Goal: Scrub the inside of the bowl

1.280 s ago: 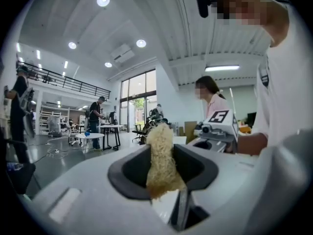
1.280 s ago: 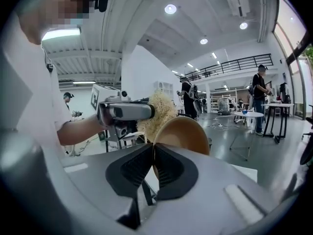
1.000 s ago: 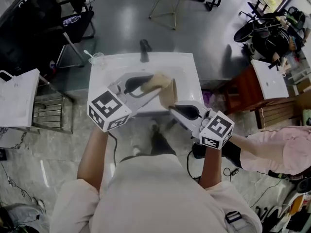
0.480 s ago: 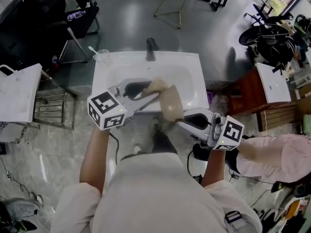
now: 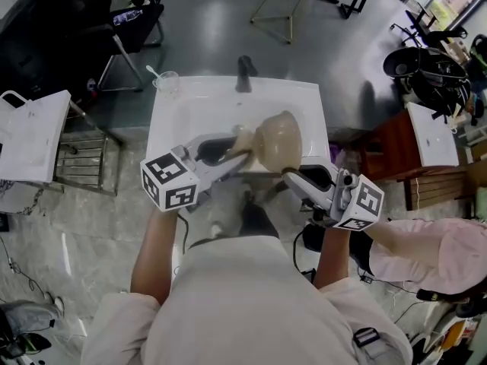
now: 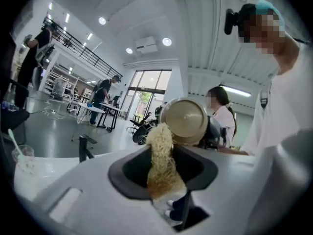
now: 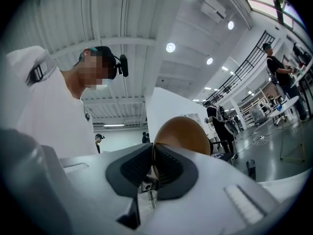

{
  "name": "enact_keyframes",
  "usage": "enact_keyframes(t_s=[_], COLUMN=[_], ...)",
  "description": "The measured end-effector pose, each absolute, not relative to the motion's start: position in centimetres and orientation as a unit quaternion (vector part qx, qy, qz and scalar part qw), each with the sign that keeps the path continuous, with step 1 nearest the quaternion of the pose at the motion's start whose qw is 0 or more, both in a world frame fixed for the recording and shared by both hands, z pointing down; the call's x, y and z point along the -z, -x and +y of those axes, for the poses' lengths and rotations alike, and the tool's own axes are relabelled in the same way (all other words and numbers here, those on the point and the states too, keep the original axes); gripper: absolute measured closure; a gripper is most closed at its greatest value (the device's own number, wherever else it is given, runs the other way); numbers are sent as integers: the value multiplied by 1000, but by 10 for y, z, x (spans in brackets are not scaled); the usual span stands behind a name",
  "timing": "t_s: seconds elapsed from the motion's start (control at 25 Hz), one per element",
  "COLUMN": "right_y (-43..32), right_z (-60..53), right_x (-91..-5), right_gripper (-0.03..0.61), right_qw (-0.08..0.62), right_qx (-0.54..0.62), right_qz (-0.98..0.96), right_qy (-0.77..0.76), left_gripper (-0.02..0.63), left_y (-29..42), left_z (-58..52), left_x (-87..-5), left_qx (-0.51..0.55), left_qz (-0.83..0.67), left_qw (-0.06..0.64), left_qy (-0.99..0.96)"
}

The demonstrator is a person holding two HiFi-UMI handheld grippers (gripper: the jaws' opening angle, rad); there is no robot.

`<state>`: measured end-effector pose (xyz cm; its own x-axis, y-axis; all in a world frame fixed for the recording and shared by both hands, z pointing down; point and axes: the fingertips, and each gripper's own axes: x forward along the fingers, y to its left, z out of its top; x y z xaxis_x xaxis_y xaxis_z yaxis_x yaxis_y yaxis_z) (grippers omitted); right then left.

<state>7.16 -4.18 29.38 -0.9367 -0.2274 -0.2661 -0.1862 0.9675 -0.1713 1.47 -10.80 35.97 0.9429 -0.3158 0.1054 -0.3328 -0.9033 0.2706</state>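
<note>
Setting: white washbasin (image 5: pixel 163 120) with a dark tap (image 5: pixel 244 73), standing on a grey polished floor; a clear plastic cup (image 5: pixel 167 84) sits at its back left corner.
Left gripper (image 6: pixel 164 173): jaws clamped on the lower end of a tan fibrous scrubbing pad (image 6: pixel 160 155), which sticks out ahead of them.
Right gripper (image 7: pixel 152 168): jaws nearly together, pinching the rim of a tan-brown round bowl (image 7: pixel 183 133).
Bowl position: held tilted in the air over the basin, between the two grippers.
Contact: pad tip touches the bowl's edge; cannot tell if it is on the inner wall.
Step in hand (judged): getting the pad onto the inside.
To do it well: keep the rim pinch firm, turn the opening toward the pad, press the fibres flat, and sweep round wall and bottom over the basin.
</note>
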Motion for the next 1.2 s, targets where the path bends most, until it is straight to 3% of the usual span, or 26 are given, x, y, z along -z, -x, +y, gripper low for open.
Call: enact_keyframes(t_s=[0.52, 0.92, 1.2], right_y=[-75, -70, -63], right_z=[-79, -76, -63], right_x=[-316, -372, -390], right_gripper=[560, 560, 558], right_qw=[140, -3, -54], right_qx=[99, 83, 64], right_qz=[954, 963, 971], right_qy=[246, 258, 223], left_gripper=[474, 476, 476], left_y=[-35, -40, -36], left_z=[-75, -84, -111], left_x=[-361, -337, -336], left_qx=[-14, -20, -61], left_qz=[-130, -130, -138], left_qw=[146, 76, 54], left_qy=[-981, -988, -987])
